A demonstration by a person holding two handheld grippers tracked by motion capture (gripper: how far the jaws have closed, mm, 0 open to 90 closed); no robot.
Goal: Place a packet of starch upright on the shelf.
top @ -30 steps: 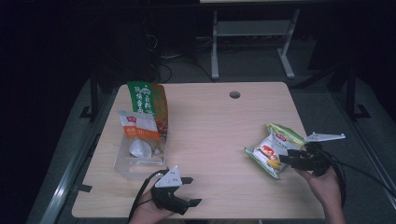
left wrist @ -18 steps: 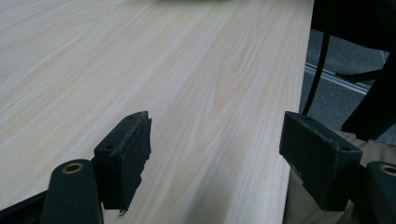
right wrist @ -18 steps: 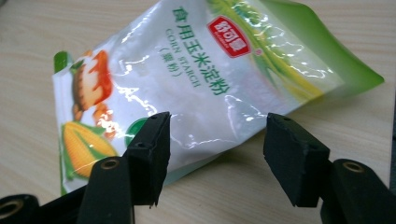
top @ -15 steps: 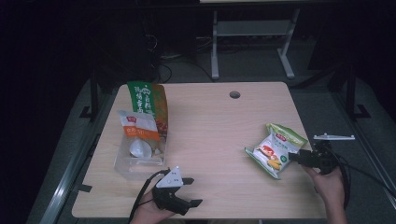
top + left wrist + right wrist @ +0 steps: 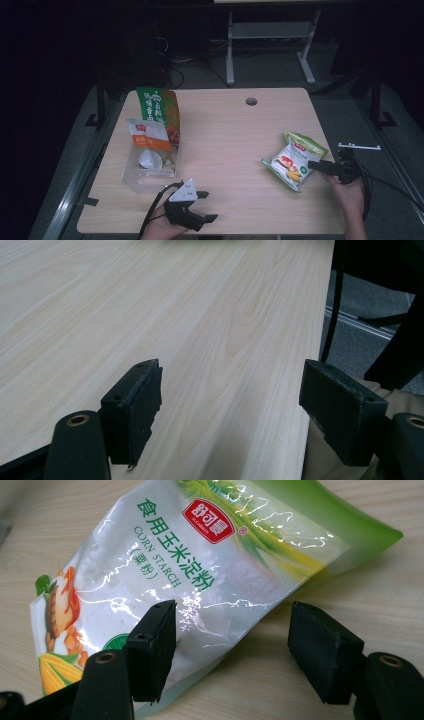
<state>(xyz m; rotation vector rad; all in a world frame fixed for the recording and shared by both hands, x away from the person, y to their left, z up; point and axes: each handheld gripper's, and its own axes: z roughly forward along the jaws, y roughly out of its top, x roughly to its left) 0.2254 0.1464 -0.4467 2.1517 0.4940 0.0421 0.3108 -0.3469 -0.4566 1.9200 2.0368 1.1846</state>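
Corn starch pouch let go, near the table's right edge.

Your right gripper [image 5: 230,645] has just been opening, jaws clear of the glossy, crinkled corn starch pouch [image 5: 200,575] lying on the pale woodgrain table [image 5: 225,135]; your left gripper [image 5: 230,405] gapes empty over bare tabletop, well left of the pouch.

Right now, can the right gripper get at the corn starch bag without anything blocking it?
Probably yes: the right gripper is open at the corn starch bag's edge, its fingers having just been opening, with bare table around.
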